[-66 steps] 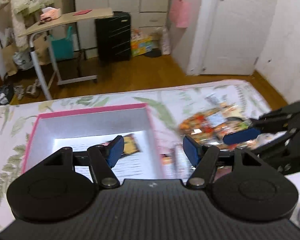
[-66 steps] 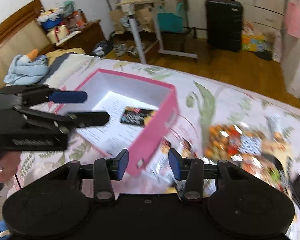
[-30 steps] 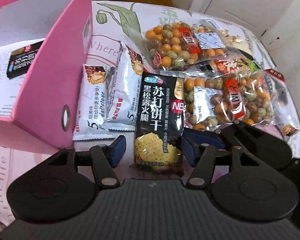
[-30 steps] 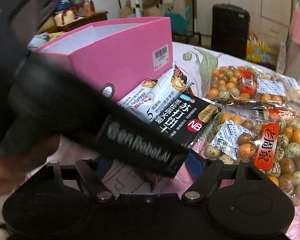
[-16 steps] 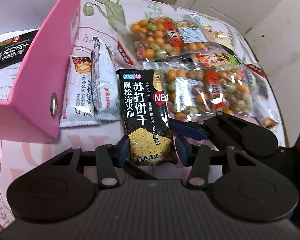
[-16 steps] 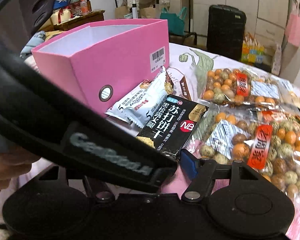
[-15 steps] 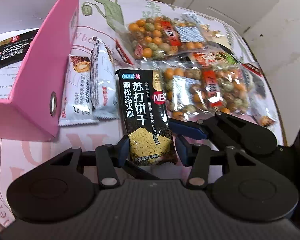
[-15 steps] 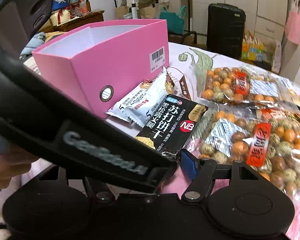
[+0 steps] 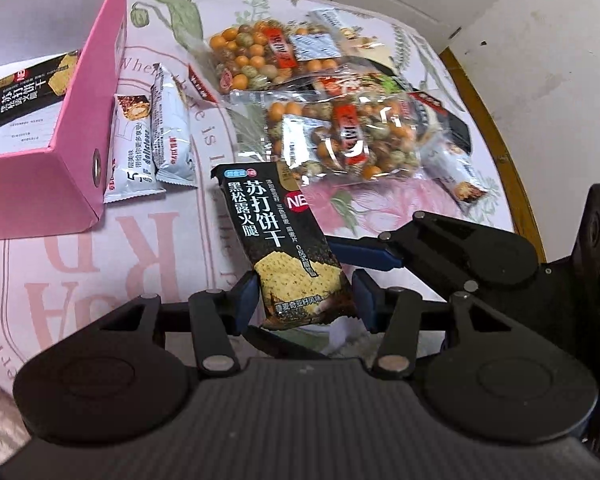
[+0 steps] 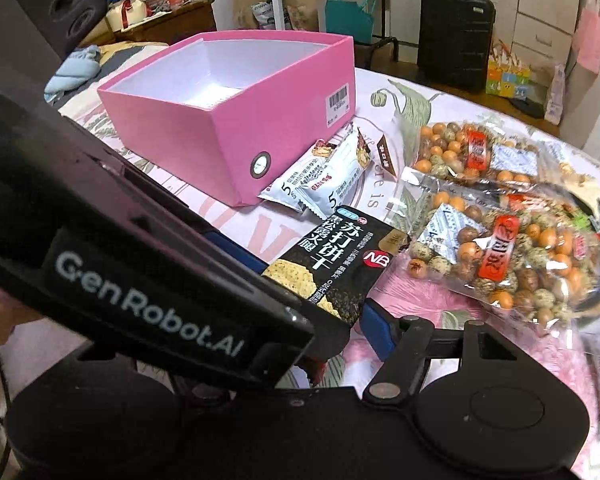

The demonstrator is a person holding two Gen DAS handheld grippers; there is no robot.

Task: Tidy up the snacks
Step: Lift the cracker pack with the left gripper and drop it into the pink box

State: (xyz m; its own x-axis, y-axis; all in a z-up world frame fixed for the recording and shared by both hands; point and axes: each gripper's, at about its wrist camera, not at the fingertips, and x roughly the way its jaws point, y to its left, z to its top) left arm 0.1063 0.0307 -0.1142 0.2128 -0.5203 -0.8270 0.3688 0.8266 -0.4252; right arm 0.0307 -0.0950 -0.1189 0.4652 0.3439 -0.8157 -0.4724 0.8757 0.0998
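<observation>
Clearly, the left gripper [image 9: 306,294] is clamped on the near end of a black foil cracker packet with white Chinese lettering [image 9: 278,240], one blue-padded finger pressing each long edge, and the packet slants up and away from the jaws above the floral pink-and-white cloth [image 9: 80,264]. From the right wrist view the same packet [image 10: 340,258] sticks out past the left gripper's black body, which crosses the frame from the left and hides most of the right gripper [image 10: 324,332]; only one blue right finger [image 10: 374,330] shows there. In the left wrist view the right gripper's blue finger lies just right of the packet, but whether the right jaws are wide or narrow I cannot tell.

An open pink cardboard box with a white lining [image 9: 80,148] sits toward the cloth's far left corner, and a second black cracker packet [image 9: 28,90] lies flat on its floor. Two small white wafer-bar packets [image 9: 152,140] lie side by side, just beside the box's right wall. Further right, two clear bags of orange and speckled coated nuts [image 9: 340,136] overlap each other in the middle of the cloth, with more small wrappers around them near the cloth's right edge.
</observation>
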